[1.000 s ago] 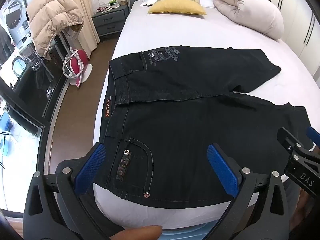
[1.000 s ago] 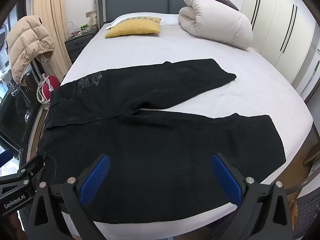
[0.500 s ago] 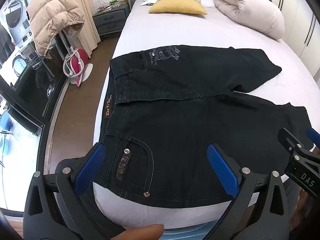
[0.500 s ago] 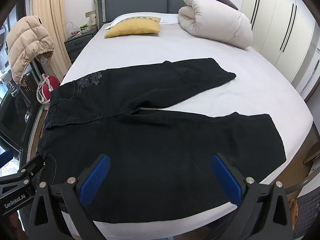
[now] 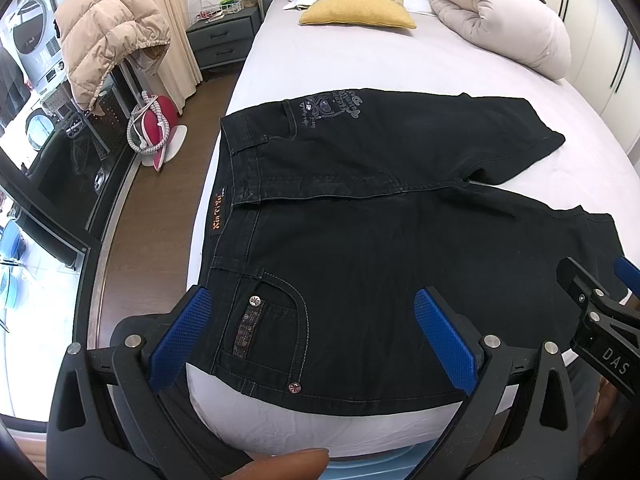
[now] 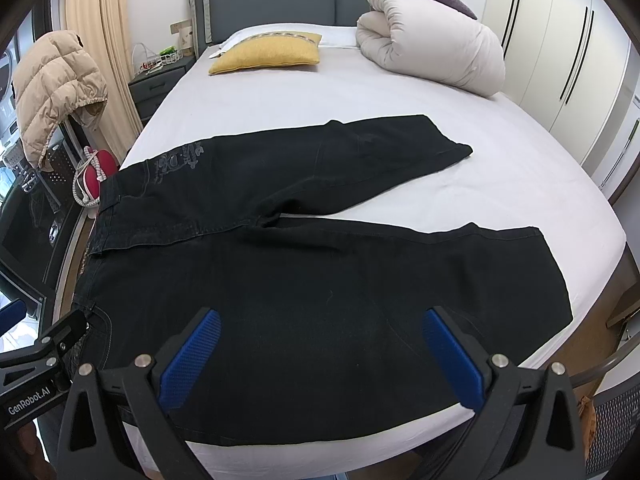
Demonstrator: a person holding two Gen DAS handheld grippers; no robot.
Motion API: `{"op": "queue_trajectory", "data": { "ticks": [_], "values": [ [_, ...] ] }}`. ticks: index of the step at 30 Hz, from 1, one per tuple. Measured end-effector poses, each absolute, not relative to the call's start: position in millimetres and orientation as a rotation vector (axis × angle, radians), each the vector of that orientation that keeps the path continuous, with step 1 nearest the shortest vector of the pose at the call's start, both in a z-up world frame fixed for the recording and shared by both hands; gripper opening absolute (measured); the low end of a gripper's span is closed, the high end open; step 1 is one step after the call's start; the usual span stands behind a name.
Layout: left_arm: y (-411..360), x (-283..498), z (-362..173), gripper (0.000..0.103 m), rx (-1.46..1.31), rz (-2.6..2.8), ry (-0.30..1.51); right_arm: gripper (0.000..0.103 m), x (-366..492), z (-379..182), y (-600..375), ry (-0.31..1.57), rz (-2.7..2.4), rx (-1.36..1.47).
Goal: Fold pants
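No fold is judged to have been started, since the black pants (image 6: 304, 264) are seen spread flat across the near end of the bed (image 6: 520, 184), 2 legs splayed apart, while the left gripper (image 5: 312, 340) and right gripper (image 6: 320, 356) are held spread wide and empty above the near edge.

A white-sheeted bed (image 6: 280, 104) with grey headboard (image 6: 276, 0) stands between a nightstand (image 6: 154, 80) and white wardrobes (image 6: 560, 60).

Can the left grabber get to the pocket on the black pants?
Probably yes. The left gripper is open, and the pocket on the pants lies flat between its fingers, with nothing covering it.
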State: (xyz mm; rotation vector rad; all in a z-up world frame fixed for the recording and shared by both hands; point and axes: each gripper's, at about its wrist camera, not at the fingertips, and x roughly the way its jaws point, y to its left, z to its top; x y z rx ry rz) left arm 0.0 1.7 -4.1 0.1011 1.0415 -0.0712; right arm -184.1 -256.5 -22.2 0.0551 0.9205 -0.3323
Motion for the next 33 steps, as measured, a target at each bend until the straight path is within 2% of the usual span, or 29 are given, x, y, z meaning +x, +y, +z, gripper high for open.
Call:
{"op": "queue_trajectory", "data": {
  "ticks": [33],
  "values": [
    [13,-1,-19,0.103,0.096,-0.07,1.045,0.103,-185,-24,-257,0.924,-0.333,0.055]
  ]
}}
